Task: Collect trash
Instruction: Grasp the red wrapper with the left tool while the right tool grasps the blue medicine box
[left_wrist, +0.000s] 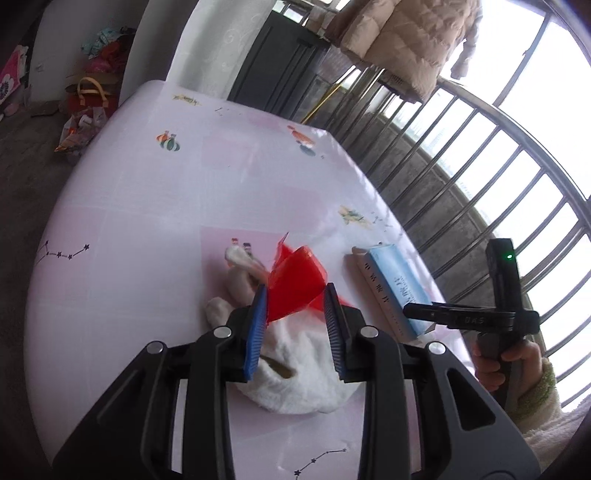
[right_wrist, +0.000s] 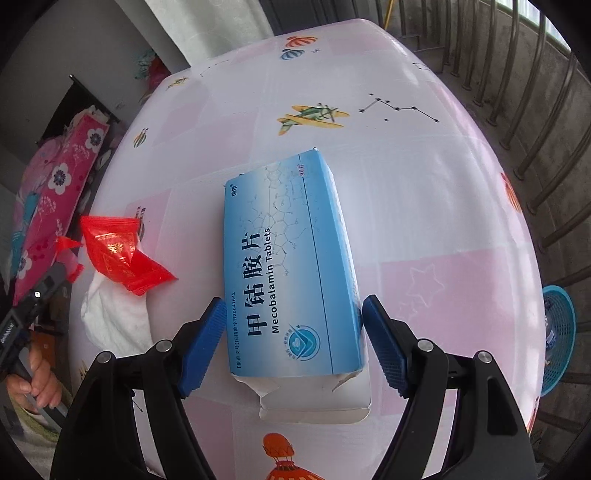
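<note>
Between my right claw (right_wrist: 293, 325) pads sits the blue tablet box (right_wrist: 291, 266), flat on the desk (right_wrist: 443, 206), jaws wide and not yet gripping. I see my left claw (left_wrist: 295, 317) open around the red wrapper (left_wrist: 295, 284), above white tissue (left_wrist: 295, 384).

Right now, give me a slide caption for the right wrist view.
Open right gripper straddles blue tablet box on pink tablecloth; red wrapper nearby.

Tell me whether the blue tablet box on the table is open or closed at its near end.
Open. In the right wrist view the blue tablet box has its near end torn, and a white flap folds out onto the table.
</note>
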